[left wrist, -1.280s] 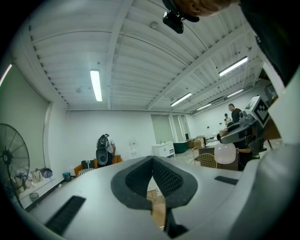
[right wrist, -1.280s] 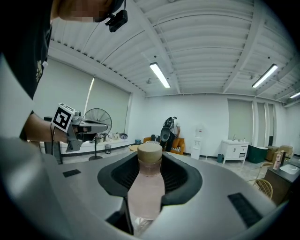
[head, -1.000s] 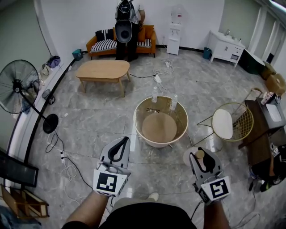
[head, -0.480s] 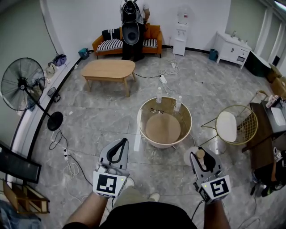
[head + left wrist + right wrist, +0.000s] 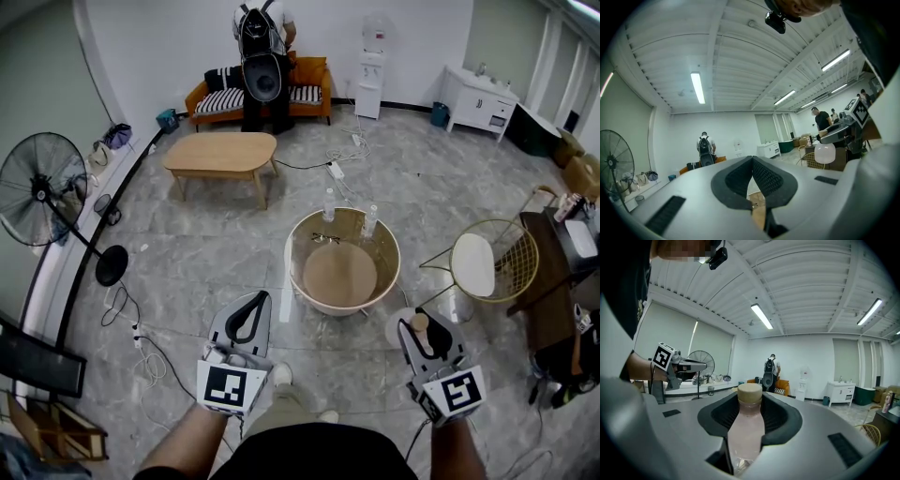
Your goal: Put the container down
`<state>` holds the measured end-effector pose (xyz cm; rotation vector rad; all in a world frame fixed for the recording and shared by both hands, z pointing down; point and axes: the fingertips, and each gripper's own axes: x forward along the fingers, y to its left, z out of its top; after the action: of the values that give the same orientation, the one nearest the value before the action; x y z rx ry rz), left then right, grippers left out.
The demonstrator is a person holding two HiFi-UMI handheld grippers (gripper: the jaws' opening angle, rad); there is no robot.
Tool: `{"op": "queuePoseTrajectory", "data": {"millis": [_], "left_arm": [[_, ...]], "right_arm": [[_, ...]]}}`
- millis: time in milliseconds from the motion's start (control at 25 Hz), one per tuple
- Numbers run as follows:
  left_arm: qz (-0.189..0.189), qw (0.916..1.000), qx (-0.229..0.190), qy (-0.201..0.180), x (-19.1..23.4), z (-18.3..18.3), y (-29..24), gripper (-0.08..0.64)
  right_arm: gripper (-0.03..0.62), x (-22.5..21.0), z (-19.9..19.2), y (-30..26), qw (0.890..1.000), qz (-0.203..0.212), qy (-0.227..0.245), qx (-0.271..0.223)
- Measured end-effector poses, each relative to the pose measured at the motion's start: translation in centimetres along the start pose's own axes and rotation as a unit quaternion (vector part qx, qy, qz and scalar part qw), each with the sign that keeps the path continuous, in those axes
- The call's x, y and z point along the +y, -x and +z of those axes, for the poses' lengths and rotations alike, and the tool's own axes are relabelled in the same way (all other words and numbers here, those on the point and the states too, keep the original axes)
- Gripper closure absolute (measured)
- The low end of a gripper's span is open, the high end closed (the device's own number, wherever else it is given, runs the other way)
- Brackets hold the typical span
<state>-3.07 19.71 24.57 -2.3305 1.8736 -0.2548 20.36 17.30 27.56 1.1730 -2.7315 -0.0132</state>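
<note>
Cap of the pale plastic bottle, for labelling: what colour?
Tan cap, best in right gripper view.

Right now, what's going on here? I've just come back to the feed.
A person stands holding a hand-held gripper in each hand. The right hand-held gripper is shut on a pale bottle with a tan cap, held upright in the air and not yet put down. The left hand-held gripper is shut with nothing in it. Ahead is a round table where two other bottles stand at the far edge.

bottle (image 5: 324, 202) (image 5: 367, 220) (image 5: 419, 323) x3 | hand-held gripper (image 5: 254, 298) (image 5: 423, 330) x2 | fan (image 5: 37, 187) x1 | chair (image 5: 473, 261) x1
</note>
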Motion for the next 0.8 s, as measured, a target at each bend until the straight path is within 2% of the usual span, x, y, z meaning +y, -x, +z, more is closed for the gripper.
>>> {"op": "queuePoseTrajectory", "data": {"millis": [480,800], "left_arm": [[-0.018,0.9998,-0.004,0.001,3.2,-0.7,-3.7,0.545],[-0.037,0.9993,-0.007,0.005,4.2,-0.8,-6.9,0.545]], "right_arm": [[0.442,0.0,0.8,-4.6,1.000,-0.006,0.006,-0.001],[0.442,-1.3,1.0,-7.1,1.000,-0.025,-0.003,0.001]]}}
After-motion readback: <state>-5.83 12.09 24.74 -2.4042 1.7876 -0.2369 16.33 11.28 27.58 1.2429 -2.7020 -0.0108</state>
